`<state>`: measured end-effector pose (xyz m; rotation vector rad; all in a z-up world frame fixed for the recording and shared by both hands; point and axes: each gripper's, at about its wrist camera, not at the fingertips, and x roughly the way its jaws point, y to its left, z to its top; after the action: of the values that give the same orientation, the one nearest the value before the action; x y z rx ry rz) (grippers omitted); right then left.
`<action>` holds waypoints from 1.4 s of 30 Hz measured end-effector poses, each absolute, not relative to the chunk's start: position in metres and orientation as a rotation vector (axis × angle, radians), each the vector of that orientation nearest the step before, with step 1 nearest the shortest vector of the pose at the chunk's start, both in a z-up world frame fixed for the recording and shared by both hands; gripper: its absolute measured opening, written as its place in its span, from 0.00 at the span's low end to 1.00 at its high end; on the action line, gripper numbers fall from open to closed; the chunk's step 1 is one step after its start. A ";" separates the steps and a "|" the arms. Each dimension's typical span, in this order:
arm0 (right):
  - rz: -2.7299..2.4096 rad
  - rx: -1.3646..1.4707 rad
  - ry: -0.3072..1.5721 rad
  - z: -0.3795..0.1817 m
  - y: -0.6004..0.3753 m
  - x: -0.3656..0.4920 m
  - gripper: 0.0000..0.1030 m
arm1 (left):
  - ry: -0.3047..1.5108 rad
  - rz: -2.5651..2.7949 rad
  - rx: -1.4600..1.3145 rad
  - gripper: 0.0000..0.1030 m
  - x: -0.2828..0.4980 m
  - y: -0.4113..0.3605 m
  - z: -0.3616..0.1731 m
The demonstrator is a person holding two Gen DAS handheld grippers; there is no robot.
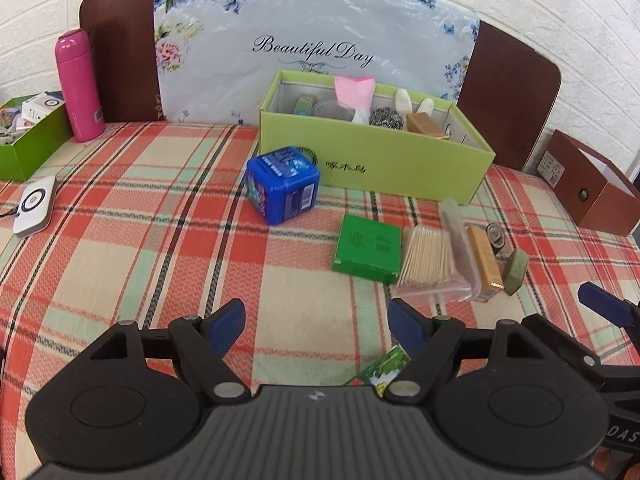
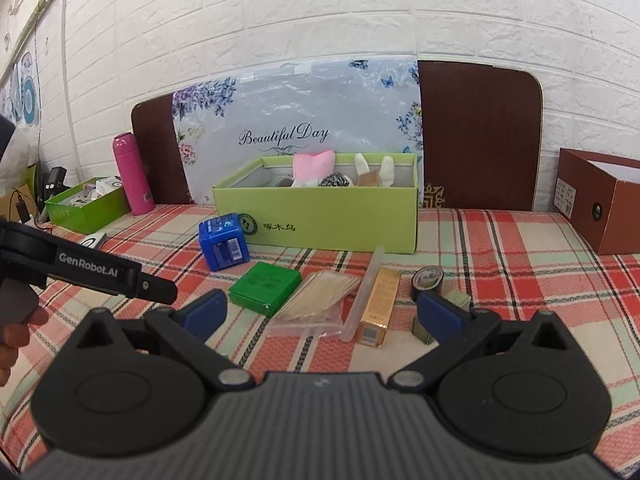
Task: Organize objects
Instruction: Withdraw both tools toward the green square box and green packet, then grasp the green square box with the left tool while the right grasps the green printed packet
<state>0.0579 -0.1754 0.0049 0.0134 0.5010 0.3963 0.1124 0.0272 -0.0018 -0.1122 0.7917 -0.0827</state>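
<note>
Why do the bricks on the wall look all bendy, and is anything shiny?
In the left wrist view the fisheye lens curves the brick wall and the plaid tablecloth. In the right wrist view the wall bends less; the plastic-wrapped floral board glints in both.

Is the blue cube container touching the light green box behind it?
Cannot tell. In both wrist views the blue cube container overlaps the front wall of the light green box, so neither contact nor gap shows.

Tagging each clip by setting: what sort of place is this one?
Probably a home-style tabletop: a plaid cloth against a white brick-pattern wall, with a green storage box of household odds and ends.
</note>
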 end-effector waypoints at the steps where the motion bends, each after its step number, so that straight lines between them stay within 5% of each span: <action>1: 0.406 0.014 0.510 0.003 -0.173 0.056 1.00 | 0.798 -0.076 -0.112 0.79 0.112 0.029 -0.004; 11: 0.602 -0.159 0.640 -0.046 -0.103 0.039 0.98 | 0.815 -0.120 -0.155 0.79 0.107 0.051 -0.020; 13: 0.607 -0.201 0.647 -0.055 -0.093 0.040 0.90 | 0.810 -0.167 -0.163 0.79 0.111 0.049 -0.020; 15: 0.598 -0.226 0.678 -0.060 -0.090 0.042 0.60 | 0.805 -0.213 -0.159 0.79 0.119 0.042 -0.021; 27: 0.500 -0.138 0.721 -0.057 -0.133 0.038 0.60 | 0.790 -0.249 -0.085 0.79 0.214 -0.018 -0.049; 29: 0.491 -0.130 0.726 -0.056 -0.139 0.037 0.60 | 0.819 -0.261 -0.071 0.60 0.221 -0.015 -0.058; 38: 0.399 -0.008 0.773 -0.055 -0.158 0.041 0.62 | 0.890 -0.206 -0.093 0.62 0.136 0.030 -0.055; 42: 0.416 -0.039 0.762 -0.056 -0.153 0.037 0.73 | 0.885 -0.162 -0.090 0.73 0.103 0.041 -0.059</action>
<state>0.0374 -0.1529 -0.0558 -0.0386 0.7616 0.4158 0.1034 0.0406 -0.0592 -0.0900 0.8849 -0.1622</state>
